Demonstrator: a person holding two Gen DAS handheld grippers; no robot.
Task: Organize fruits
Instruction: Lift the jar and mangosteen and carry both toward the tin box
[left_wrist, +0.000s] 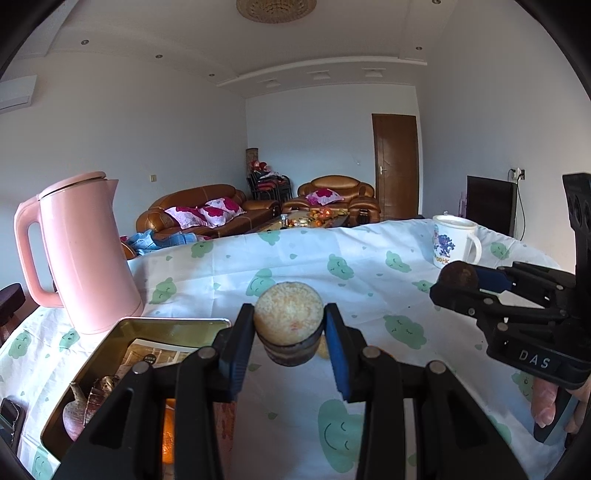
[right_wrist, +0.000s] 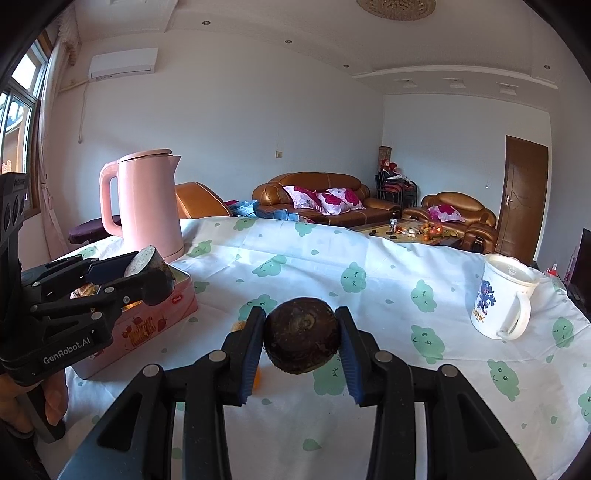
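Observation:
My left gripper (left_wrist: 289, 330) is shut on a cut brown-skinned piece (left_wrist: 284, 310), its pale grainy face turned toward the camera. It hangs above the tablecloth, just right of an open tin (left_wrist: 110, 343). The right wrist view shows that left gripper (right_wrist: 147, 275) holding the cut piece (right_wrist: 142, 263) over the pink tin's (right_wrist: 159, 325) near corner. My right gripper (right_wrist: 301, 321) is shut on a dark brown round root (right_wrist: 301, 341) above the cloth. In the left wrist view the right gripper (left_wrist: 458, 284) and its root (left_wrist: 458, 275) are at the right.
A pink kettle (left_wrist: 81, 251) stands behind the tin, also seen as the kettle (right_wrist: 147, 206). A white mug (right_wrist: 502, 299) sits at the right. The tin holds a pinkish root (left_wrist: 75, 411) and something orange (left_wrist: 168, 428). A small orange bit (right_wrist: 257, 380) lies on the cloth.

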